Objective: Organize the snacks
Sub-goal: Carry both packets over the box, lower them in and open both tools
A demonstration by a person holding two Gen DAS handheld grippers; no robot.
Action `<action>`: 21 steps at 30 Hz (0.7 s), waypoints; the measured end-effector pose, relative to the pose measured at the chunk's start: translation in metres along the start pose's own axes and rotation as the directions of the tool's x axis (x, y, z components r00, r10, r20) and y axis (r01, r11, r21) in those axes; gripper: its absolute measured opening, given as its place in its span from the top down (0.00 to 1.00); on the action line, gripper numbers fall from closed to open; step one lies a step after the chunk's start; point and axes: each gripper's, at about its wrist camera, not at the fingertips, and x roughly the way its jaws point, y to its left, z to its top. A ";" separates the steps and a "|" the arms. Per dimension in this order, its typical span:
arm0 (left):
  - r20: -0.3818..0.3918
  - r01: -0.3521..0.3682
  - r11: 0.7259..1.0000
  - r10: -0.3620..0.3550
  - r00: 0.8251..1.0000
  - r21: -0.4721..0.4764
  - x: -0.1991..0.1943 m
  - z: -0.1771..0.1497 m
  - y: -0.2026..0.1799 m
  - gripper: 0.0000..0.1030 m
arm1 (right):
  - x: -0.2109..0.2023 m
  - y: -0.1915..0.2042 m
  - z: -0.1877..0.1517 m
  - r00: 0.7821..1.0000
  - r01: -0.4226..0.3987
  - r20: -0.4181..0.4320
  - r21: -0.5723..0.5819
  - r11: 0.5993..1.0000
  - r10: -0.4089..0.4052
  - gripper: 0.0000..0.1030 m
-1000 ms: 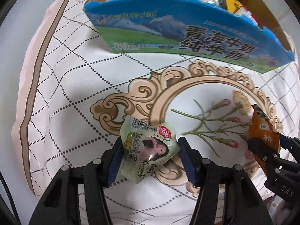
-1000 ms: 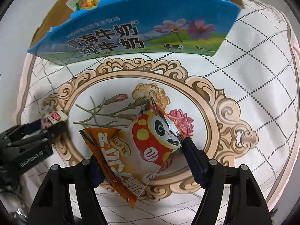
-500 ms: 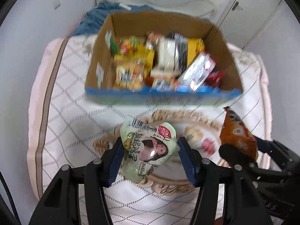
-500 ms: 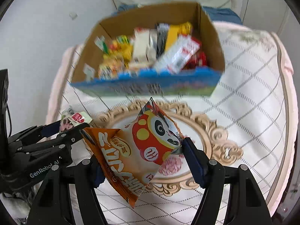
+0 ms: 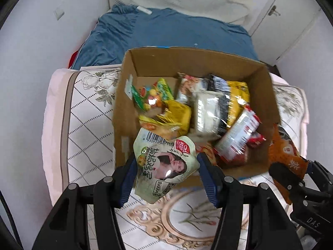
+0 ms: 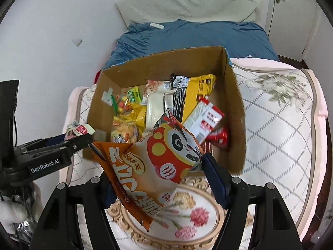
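My left gripper point(image 5: 167, 177) is shut on a pale green snack pouch point(image 5: 164, 164) with a barcode and a printed portrait, held in the air over the near edge of the open cardboard box point(image 5: 187, 62). My right gripper point(image 6: 160, 179) is shut on an orange snack bag with a panda face point(image 6: 154, 166), also held above the box's point(image 6: 166, 64) near wall. The box holds several packets, yellow, white and red. In the right wrist view the left gripper point(image 6: 79, 139) appears at the left with its pouch point(image 6: 80, 129); in the left wrist view the orange bag point(image 5: 285, 156) shows at the right.
The box stands on a white quilted cover with a gold floral medallion point(image 6: 187, 218). Behind it lie a blue blanket point(image 5: 166, 33) and a pale pillow point(image 6: 187, 4). White walls close in on the left, and a white door point(image 5: 276, 14) is at the back right.
Both grippers have risen with their snacks and moved toward the box. Its blue printed front was seen from low down; now its inside and contents show from above.
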 end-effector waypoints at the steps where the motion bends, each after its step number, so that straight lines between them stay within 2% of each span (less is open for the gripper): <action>1: -0.021 -0.005 1.000 0.005 1.000 -0.002 0.008 0.005 0.003 0.46 | 0.009 0.000 0.008 1.000 0.008 -0.015 0.002 1.000 -0.008 0.28; 5: -0.093 -0.026 1.000 0.025 0.995 -0.001 0.034 0.013 0.010 0.46 | 0.040 0.000 0.021 0.997 0.020 -0.074 0.012 1.000 -0.019 0.28; 10: -0.188 -0.029 1.000 0.027 0.982 -0.008 0.063 0.012 0.015 0.46 | 0.071 0.000 0.024 0.990 0.026 -0.142 0.022 0.999 -0.023 0.28; 17: -0.231 -0.024 1.000 0.022 0.973 -0.004 0.080 0.005 0.013 0.42 | 0.096 -0.001 0.026 0.978 0.038 -0.207 0.024 0.999 -0.032 0.27; 19: -0.235 -0.026 0.999 0.021 0.972 -0.021 0.081 0.004 0.013 0.40 | 0.103 -0.003 0.027 0.968 0.051 -0.247 0.039 0.998 -0.040 0.22; 20: -0.245 -0.019 0.999 0.010 0.970 -0.032 0.082 0.003 0.014 0.39 | 0.106 -0.004 0.028 0.965 0.061 -0.259 0.042 0.997 -0.048 0.08; 21: -0.258 -0.011 0.999 -0.001 0.966 -0.043 0.084 0.002 0.015 0.37 | 0.107 -0.004 0.028 0.964 0.068 -0.258 0.038 0.997 -0.056 0.04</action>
